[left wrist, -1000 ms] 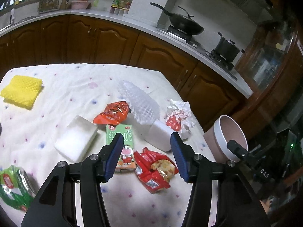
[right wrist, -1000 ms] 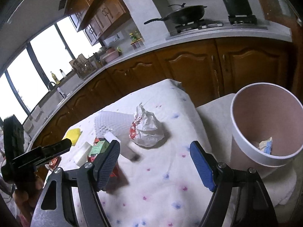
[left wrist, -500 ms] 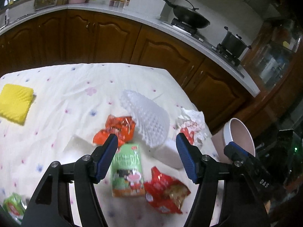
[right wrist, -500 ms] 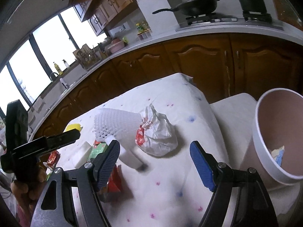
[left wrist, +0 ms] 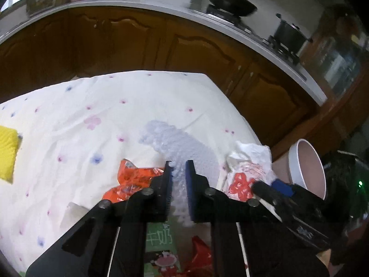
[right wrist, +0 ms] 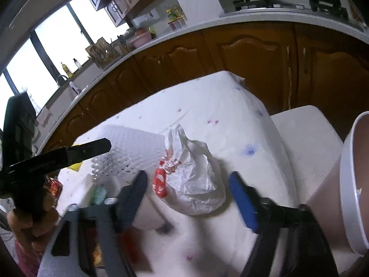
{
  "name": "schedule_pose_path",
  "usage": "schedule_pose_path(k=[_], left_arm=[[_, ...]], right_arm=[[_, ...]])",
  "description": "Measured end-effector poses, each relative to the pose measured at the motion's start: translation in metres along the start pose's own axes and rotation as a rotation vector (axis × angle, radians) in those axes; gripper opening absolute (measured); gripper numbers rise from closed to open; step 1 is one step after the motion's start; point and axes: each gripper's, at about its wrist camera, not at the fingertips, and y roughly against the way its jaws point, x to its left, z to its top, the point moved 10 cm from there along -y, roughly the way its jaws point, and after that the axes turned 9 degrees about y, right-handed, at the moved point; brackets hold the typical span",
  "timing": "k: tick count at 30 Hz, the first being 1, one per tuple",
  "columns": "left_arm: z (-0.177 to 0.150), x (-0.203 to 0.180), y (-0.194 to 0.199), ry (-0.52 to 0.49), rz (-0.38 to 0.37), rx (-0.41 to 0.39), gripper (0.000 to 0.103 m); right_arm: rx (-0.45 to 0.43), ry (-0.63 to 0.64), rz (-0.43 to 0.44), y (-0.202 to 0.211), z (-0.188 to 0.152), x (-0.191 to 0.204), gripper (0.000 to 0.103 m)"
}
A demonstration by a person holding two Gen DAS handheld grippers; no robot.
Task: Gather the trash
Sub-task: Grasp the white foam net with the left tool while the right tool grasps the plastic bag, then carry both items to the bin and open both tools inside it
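Note:
My left gripper (left wrist: pixel 178 172) is shut on the white foam fruit net (left wrist: pixel 184 147), which lies on the flowered tablecloth; the net also shows in the right wrist view (right wrist: pixel 129 147). My right gripper (right wrist: pixel 186 184) is open, its jaws on either side of a crumpled white plastic bag with red print (right wrist: pixel 193 182), just above it. The bag shows in the left wrist view (left wrist: pixel 249 166). The pink-lined white trash bin (right wrist: pixel 355 184) stands off the table's right edge (left wrist: pixel 306 168).
An orange snack wrapper (left wrist: pixel 133 180), a green milk carton (left wrist: pixel 161 251), a red wrapper (left wrist: pixel 200 258) and a yellow foam net (left wrist: pixel 7 152) lie on the table. Wooden cabinets and a counter with a wok (left wrist: pixel 230 2) stand behind.
My left gripper moved forward and closed on the white foam net. My right gripper moved down and in toward the crumpled bag, still open.

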Motion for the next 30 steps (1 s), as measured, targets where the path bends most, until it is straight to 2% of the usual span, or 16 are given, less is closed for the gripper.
schedule_pose_path(k=[1, 4, 6, 13, 18, 30], left_arm=[[-0.001, 0.000, 0.001, -0.016, 0.009, -0.013, 0.008], [-0.001, -0.001, 0.009, -0.023, -0.006, -0.038, 0.007], [0.001, 0.001, 0.019, -0.013, -0.017, -0.061, 0.007], [0.010, -0.006, 0.058, 0.022, -0.087, -0.137, 0.007], [0.007, -0.028, 0.085, 0.011, -0.156, -0.173, 0.007], [-0.026, -0.099, 0.102, -0.049, -0.282, -0.155, 0.007]], right_arm=[[0.012, 0.003, -0.006, -0.003, -0.003, -0.001, 0.038], [-0.001, 0.003, 0.000, 0.000, -0.004, 0.000, 0.033], [-0.020, 0.015, -0.009, 0.007, -0.001, 0.001, 0.025], [-0.109, 0.013, -0.004, 0.042, 0.009, 0.004, 0.023], [-0.153, 0.003, -0.026, 0.071, 0.010, -0.002, 0.023], [-0.225, -0.043, -0.137, 0.146, -0.012, -0.044, 0.024]])
